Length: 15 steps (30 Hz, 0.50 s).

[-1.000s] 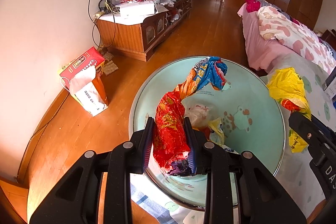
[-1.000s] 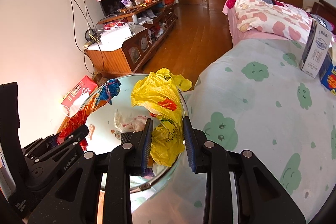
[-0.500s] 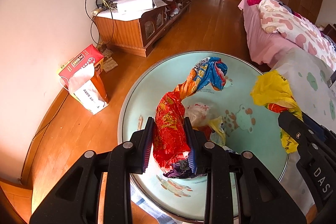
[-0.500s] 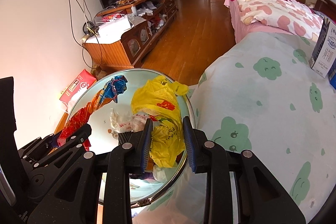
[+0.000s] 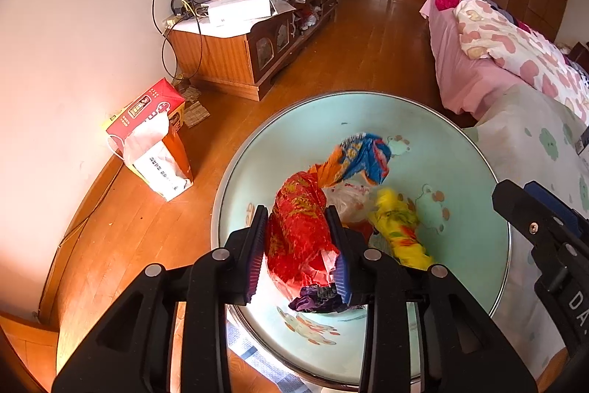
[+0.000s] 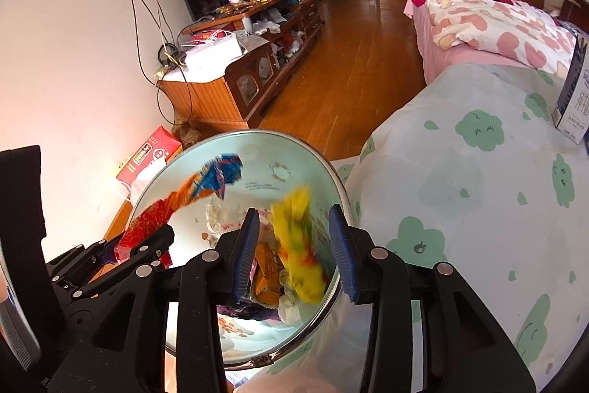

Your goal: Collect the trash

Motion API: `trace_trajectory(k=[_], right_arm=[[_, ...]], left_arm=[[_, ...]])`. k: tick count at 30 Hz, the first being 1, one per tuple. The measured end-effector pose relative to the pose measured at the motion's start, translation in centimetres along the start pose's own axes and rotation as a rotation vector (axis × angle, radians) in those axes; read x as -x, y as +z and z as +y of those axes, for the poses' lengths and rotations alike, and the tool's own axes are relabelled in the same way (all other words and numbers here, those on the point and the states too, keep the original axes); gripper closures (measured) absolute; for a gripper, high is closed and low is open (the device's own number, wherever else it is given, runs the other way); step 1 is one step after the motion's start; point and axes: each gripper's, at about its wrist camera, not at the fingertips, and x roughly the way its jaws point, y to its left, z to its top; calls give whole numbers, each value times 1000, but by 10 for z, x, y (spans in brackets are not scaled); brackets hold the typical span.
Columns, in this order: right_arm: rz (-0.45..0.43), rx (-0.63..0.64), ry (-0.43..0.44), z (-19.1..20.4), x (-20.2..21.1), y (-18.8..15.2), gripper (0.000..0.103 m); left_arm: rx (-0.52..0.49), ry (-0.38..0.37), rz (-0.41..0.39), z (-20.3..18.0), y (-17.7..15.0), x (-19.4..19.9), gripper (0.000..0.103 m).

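Note:
My left gripper point(image 5: 299, 253) is shut on a red, orange and blue plastic bag point(image 5: 302, 227), held over a round pale-green basin point(image 5: 460, 172). The bag's blue end point(image 6: 221, 174) shows in the right wrist view. My right gripper point(image 6: 294, 256) is open above the basin point(image 6: 331, 172). A yellow plastic bag point(image 6: 298, 238), motion-blurred, is free between its fingers and falling into the basin; it also shows in the left wrist view point(image 5: 397, 227). A white bag point(image 5: 348, 197) and other wrappers lie in the basin.
A bed with a cloud-print cover point(image 6: 478, 190) is at the right, with a box point(image 6: 572, 98) on it. A wooden TV cabinet point(image 5: 239, 54) stands along the left wall. A red carton with a white bag point(image 5: 154, 135) sits on the wooden floor.
My right gripper opened and let go of the yellow bag, which drops into the basin. My left gripper keeps its hold on the red bag, now lower over the basin.

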Motion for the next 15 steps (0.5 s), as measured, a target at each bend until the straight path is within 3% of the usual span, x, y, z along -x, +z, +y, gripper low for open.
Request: trace_trajectory(k=[4, 8, 9, 12, 15], right_arm=[[-26, -21, -16, 3, 7, 1, 63], [-64, -68, -29, -2, 19, 1, 63], [-80, -89, -36, -5, 25, 1, 60], [-106, -116, -50, -9, 35, -1, 46], [-119, -136, -54, -14, 42, -3, 32]], left_arm=[[-4, 2, -1, -1, 1, 2, 65], [-1, 14, -4, -2, 1, 7, 40], [-2, 16, -10, -2, 1, 9, 38], [-2, 34, -13, -4, 1, 15, 21], [-5, 40, -17, -2, -1, 22, 18]])
